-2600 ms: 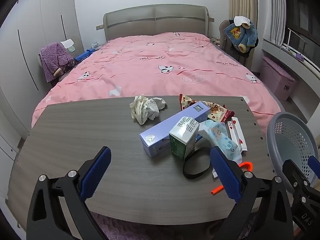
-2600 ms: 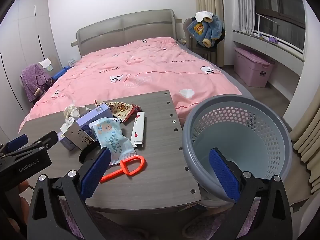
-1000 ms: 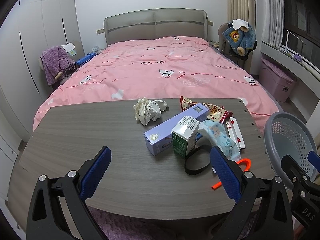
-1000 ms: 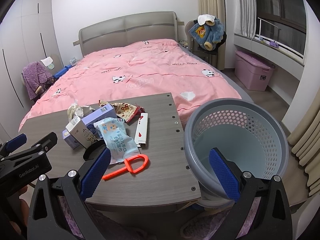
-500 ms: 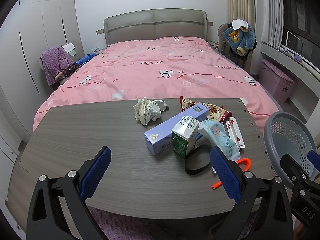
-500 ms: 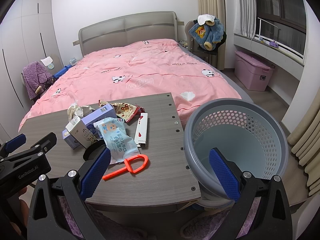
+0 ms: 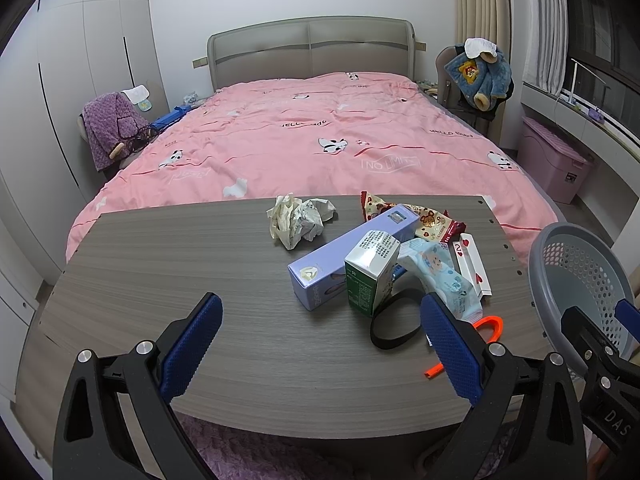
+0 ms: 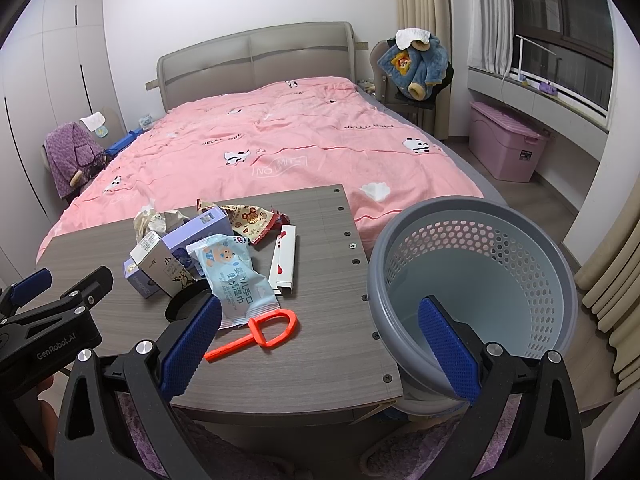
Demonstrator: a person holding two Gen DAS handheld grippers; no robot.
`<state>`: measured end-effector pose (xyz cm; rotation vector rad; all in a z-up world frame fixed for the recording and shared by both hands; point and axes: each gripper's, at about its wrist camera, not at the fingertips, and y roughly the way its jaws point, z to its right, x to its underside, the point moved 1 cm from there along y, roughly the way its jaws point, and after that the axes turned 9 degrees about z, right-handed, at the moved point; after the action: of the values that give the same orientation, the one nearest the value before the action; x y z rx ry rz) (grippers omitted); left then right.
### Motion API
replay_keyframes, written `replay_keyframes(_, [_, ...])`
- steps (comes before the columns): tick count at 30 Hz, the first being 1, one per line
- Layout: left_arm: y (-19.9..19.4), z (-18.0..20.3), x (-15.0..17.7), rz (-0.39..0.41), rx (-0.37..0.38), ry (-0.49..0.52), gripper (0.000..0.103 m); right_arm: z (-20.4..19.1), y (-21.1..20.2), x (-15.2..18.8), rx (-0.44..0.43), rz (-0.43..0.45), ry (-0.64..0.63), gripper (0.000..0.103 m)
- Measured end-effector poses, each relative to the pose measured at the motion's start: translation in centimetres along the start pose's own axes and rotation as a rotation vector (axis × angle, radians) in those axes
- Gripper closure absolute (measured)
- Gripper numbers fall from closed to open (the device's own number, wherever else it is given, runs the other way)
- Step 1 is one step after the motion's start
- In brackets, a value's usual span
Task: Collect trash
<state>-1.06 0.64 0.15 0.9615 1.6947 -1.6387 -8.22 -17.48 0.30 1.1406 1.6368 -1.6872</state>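
Bedside table [image 8: 328, 344] holds scattered trash; grey basket [image 8: 472, 220] looks empty.

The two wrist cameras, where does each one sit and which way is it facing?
Left wrist view: on the open left tool, near the grey wooden table's front edge, facing the pink bed; the right tool shows at right.
Right wrist view: on the open right tool, at the table's right end above the grey perforated bin; the left tool shows at left.
Shared: the trash pile, bin, bed.
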Motion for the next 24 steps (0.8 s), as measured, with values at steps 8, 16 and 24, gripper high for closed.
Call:
replay_keyframes(8, [0.04, -0.02, 0.00, -0.001, 0.000, 0.000, 0.008, 0.02, -0.01, -0.02, -0.002, -0.001, -0.001, 0.006])
replay_keyframes(16, [0.01, -0.01, -0.01, 0.000, 0.000, 0.001, 0.008, 0.00, 0.02, -0.04, -0.002, -0.003, 0.000, 0.006])
replay_keyframes(24, [0.60, -0.51, 0.50, -0.015, -0.001, -0.011, 0.008, 0.03, 0.45, 0.36, -0.006, -0.018, 0.003, 0.006])
